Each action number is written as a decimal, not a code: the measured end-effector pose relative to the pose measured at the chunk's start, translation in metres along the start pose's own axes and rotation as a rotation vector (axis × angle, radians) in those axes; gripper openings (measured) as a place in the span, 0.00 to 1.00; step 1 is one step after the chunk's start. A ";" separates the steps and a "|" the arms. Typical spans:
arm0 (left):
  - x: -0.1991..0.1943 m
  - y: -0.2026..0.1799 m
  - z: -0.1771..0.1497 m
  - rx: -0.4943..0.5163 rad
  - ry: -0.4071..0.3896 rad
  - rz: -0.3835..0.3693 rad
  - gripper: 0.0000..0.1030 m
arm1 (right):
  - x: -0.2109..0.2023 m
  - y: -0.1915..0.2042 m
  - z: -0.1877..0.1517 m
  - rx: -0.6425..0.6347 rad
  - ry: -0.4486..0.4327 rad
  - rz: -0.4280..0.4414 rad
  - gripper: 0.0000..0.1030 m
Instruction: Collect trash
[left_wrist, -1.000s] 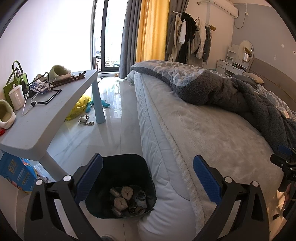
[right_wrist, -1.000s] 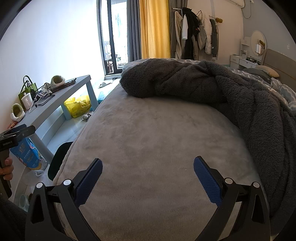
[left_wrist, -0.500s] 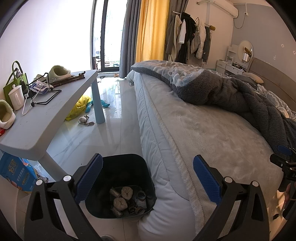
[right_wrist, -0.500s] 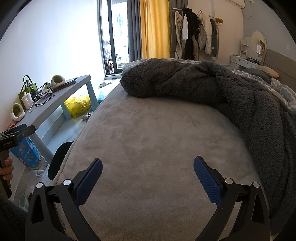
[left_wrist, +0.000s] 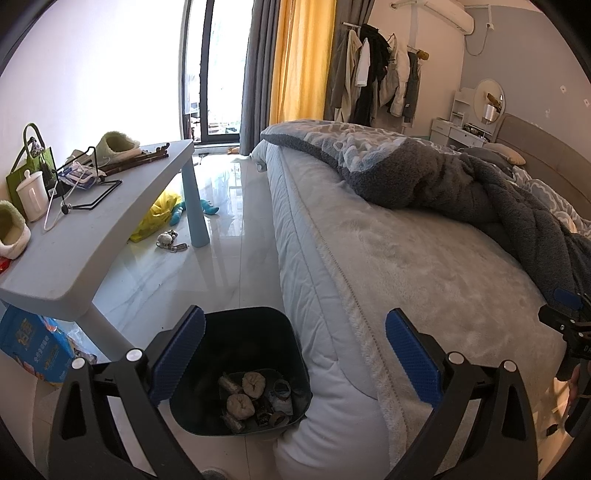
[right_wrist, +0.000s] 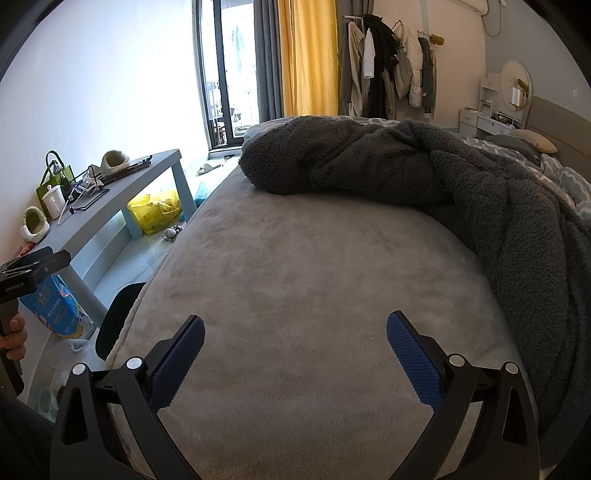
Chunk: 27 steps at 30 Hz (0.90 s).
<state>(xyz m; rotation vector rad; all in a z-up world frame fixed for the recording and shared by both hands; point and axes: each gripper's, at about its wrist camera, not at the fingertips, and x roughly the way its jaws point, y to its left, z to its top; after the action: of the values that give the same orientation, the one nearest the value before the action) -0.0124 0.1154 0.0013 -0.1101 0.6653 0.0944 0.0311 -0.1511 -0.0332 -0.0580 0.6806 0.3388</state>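
The left tongs (left_wrist: 295, 347) stand spread wide and hold nothing, poised above the near end of the floor gap between bed and tabletop. The right tongs (right_wrist: 295, 347) are spread just as wide, also bare, over the flat grey plush bed cover (right_wrist: 314, 277). Below the left tongs, one dark square plastic bin (left_wrist: 255, 321) sits on the glossy white tiled floor (left_wrist: 221, 221), touching the quilted side of the mattress (left_wrist: 295, 240). In its bottom lies the collected trash (left_wrist: 255, 398): two pale crumpled wads that I can count, plus several small wrappers and scraps too jumbled to number. One dark grey fleece blanket (right_wrist: 424, 173) is bunched across the far and right part of the bed. To the left, the long pale blue tabletop (left_wrist: 92, 229) carries two green fuzzy slippers, one far (left_wrist: 118, 144) and one near (left_wrist: 11, 229), one white lidded mug (left_wrist: 32, 194) and one green tote bag (left_wrist: 29, 162). Under it lie one yellow plastic bag (right_wrist: 155, 212) and one blue printed packet (left_wrist: 35, 343).
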 end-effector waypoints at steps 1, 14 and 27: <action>0.000 -0.001 0.000 0.000 -0.001 0.001 0.97 | 0.000 0.000 0.000 0.001 0.000 0.000 0.97; 0.002 0.001 0.001 -0.017 0.013 0.004 0.97 | 0.000 0.000 0.000 0.001 0.003 -0.001 0.97; 0.004 -0.006 0.005 -0.016 0.013 -0.005 0.97 | 0.004 -0.010 0.005 -0.003 0.003 -0.005 0.97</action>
<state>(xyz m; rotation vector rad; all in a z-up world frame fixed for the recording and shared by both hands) -0.0055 0.1103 0.0030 -0.1280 0.6775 0.0947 0.0401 -0.1581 -0.0327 -0.0630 0.6824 0.3347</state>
